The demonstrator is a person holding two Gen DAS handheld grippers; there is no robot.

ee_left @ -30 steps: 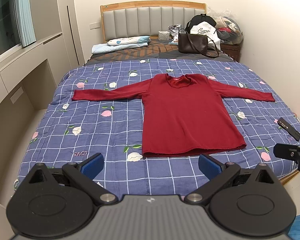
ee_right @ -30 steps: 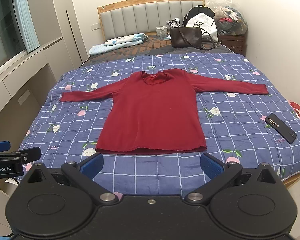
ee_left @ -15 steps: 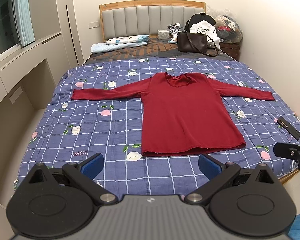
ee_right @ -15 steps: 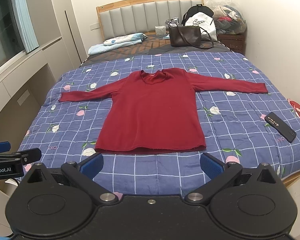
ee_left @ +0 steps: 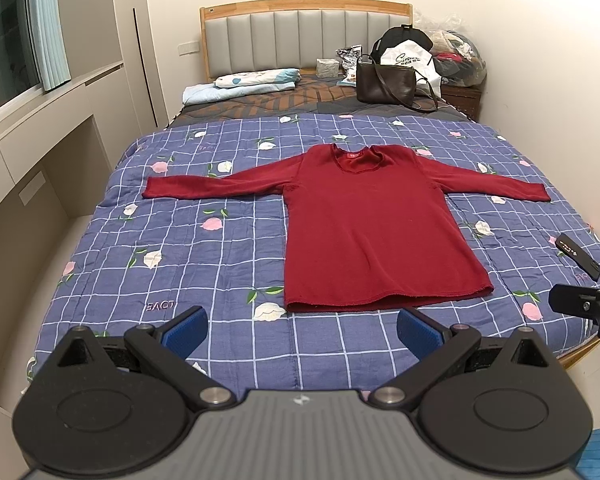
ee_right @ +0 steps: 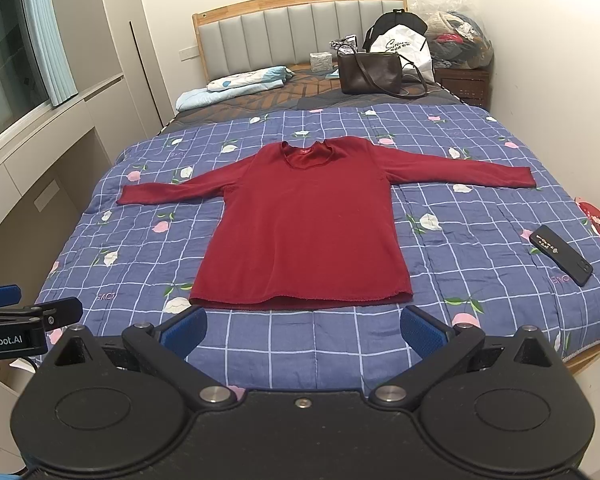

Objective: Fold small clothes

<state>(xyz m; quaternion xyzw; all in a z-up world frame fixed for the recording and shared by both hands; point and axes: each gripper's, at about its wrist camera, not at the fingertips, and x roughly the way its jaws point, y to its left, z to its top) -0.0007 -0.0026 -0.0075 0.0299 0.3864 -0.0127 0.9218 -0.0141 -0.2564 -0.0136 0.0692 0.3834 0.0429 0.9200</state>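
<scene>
Red shirt point(ee_left: 376, 232) is lying spread flat mid-frame, ready for folding; left gripper point(ee_left: 302, 326) and right gripper point(ee_right: 302, 326) are hovering wide, empty.

One red sweater point(ee_left: 374, 224) lies on one bed point(ee_left: 220, 264); one black phone point(ee_right: 561, 255); one brown handbag point(ee_right: 370, 73); one white shopping bag point(ee_right: 402, 50); two folded blue-and-white cloths point(ee_left: 240, 86) by the headboard; two grippers, each with two blue fingers point(ee_left: 186, 330).
</scene>
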